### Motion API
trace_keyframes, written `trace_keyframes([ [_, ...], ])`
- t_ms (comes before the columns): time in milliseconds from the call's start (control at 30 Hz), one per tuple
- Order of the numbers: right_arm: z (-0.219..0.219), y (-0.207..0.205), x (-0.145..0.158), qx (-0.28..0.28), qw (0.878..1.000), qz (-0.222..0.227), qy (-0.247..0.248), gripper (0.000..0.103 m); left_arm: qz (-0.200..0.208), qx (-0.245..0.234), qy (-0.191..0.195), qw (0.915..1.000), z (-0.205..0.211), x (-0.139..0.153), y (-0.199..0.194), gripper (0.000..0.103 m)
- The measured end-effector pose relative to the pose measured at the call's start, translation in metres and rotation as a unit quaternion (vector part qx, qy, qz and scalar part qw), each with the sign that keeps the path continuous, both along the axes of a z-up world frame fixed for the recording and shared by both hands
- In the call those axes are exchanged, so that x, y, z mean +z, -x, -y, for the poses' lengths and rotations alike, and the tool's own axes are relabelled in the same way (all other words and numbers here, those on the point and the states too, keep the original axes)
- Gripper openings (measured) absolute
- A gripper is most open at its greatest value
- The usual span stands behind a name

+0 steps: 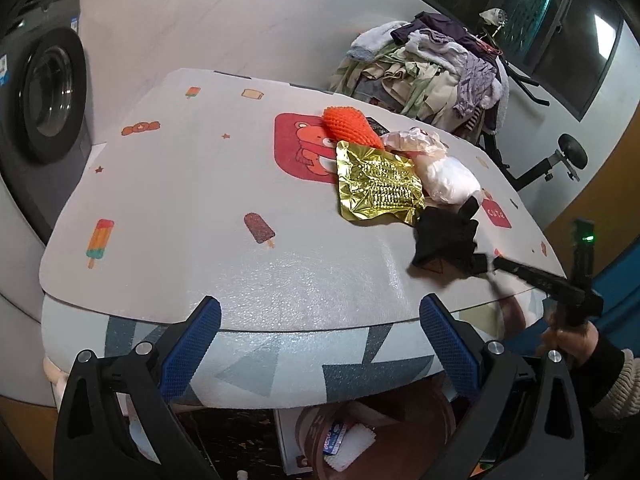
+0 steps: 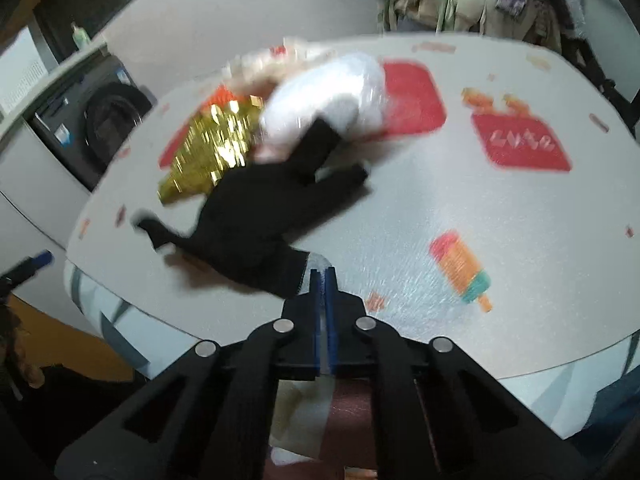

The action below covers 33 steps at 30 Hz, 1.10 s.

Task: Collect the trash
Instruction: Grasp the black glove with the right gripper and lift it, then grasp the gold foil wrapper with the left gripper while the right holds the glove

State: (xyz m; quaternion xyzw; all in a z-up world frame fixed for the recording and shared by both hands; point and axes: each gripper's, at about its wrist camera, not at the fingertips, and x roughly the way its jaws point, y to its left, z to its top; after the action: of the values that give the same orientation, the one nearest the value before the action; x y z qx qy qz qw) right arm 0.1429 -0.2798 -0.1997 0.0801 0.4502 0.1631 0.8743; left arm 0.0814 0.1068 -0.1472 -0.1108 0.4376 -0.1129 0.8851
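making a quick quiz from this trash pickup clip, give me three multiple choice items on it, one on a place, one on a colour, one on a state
1. Where does the gold foil wrapper lie?
A. on the tabletop beside the black glove
B. on the floor
C. inside the washing machine

2. What colour is the knitted item behind the wrapper?
A. green
B. orange
C. purple

3. How do the grippers stand?
A. both open
B. left shut, right open
C. left open, right shut on the glove

Answers:
1 A, it rests flat on the table next to the black glove.
2 B, it is bright orange.
3 C, the left gripper is spread wide; the right gripper pinches the glove's cuff.
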Motion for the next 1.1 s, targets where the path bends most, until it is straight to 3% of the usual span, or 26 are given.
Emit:
trace_keyframes([
  [333,0.051,0.022,0.110,-0.064,0.985,0.156,-0.038,0.006,0.005,-0.027,0.009,0.9996,0.017,0.004,-0.015,0.097],
  [467,0.059,0.023,0.123,-0.065,0.983,0.168,-0.036,0.006,0.013,-0.050,-0.011,0.9986,0.032,0.004,-0.027,0.097],
  [600,0.057,0.023,0.110,-0.060,0.986,0.150,-0.035,0.006,0.023,-0.082,-0.060,0.9946,0.054,-0.001,-0.045,0.090],
  [733,0.053,0.022,0.095,-0.058,0.989,0.128,-0.042,0.006,0.035,-0.123,-0.127,0.9836,0.084,-0.011,-0.072,0.083],
  [900,0.052,0.021,0.090,-0.050,0.990,0.124,-0.043,0.006,0.038,-0.159,-0.185,0.9691,0.111,-0.026,-0.103,0.077],
  [1000,0.053,0.018,0.091,-0.045,0.990,0.124,-0.046,0.006,0.046,-0.177,-0.224,0.9573,0.126,-0.034,-0.119,0.073],
  [1100,0.056,0.016,0.088,-0.046,0.990,0.122,-0.048,0.006,0.057,-0.199,-0.278,0.9380,0.140,-0.043,-0.131,0.068],
])
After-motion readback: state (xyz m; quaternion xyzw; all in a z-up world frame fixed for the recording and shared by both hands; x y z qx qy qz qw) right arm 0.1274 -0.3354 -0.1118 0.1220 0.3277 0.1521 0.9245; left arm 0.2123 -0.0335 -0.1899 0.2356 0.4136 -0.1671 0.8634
